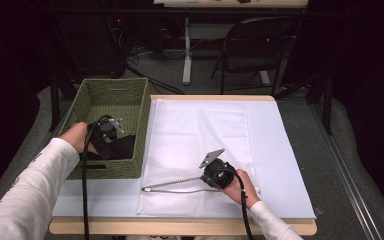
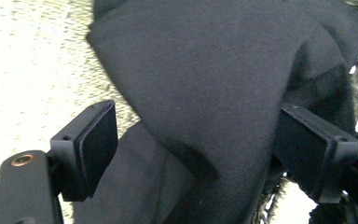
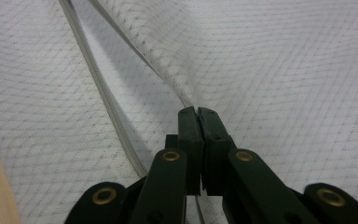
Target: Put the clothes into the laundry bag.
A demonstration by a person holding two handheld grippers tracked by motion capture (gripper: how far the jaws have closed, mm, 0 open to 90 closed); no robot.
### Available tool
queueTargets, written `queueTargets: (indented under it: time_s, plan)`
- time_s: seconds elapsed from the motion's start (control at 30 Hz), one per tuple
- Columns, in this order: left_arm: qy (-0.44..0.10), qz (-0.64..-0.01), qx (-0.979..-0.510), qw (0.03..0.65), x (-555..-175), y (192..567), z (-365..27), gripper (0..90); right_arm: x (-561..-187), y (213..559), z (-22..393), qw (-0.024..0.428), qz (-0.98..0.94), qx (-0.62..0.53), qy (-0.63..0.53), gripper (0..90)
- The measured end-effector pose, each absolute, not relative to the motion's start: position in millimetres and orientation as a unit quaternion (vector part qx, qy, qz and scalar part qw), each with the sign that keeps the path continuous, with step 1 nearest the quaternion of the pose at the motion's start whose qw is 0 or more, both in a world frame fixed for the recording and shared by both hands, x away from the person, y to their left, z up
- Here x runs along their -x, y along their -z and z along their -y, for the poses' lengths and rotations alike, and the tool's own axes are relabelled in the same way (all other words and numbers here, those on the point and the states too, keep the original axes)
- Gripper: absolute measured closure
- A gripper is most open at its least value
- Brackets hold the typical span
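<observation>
Basket: a green woven basket (image 1: pixel 111 102) stands at the left of the table, its right wall just beside the white mesh bag.
Black cloth: a dark garment (image 1: pixel 122 146) lies in the near right corner of the basket; in the left gripper view the cloth (image 2: pixel 214 88) bulges up as a thick fold between the jaws, with the woven wall at the far right.
Left gripper: the left gripper (image 1: pixel 111 131) reaches down into the basket, held by a hand in a white sleeve. Its jaws stand apart on either side of the fold; the right pad looks to touch the cloth, the left pad (image 2: pixel 98 144) stands clear of it, so there is no clamp on it.
White mesh bag: the bag (image 1: pixel 200 130) lies flat on a white sheet over the table's middle, its zip edge lifted along the near side.
Right gripper: the right gripper (image 1: pixel 207 176) rests low on the bag's near edge. In the right gripper view its jaws are pressed together on the upper edge of the mesh (image 3: pixel 193 112) beside the zip, holding the opening raised.
Table: the wooden table edge (image 1: pixel 180 227) shows along the near side.
</observation>
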State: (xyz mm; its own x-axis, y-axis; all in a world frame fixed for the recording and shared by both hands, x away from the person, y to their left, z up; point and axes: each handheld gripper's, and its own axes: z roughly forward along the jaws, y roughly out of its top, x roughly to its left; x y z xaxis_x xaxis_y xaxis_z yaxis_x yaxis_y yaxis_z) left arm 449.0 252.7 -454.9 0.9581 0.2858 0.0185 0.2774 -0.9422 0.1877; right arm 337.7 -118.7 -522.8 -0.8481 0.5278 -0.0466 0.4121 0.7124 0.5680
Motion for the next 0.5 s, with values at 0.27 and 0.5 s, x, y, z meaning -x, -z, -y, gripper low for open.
queueTargets:
  time_s: [0.27, 0.5]
  plan:
    - [-0.014, -0.14, -0.987, 0.076, -451, 462, -253, 20.1, -338, 523, 118, 0.103, -0.92, -0.256, -0.279, 88.7]
    - [0.013, -0.132, -0.99, 0.057, -453, 468, -251, 29.9, -338, 523, 118, 0.103, -0.92, -0.257, -0.278, 88.6]
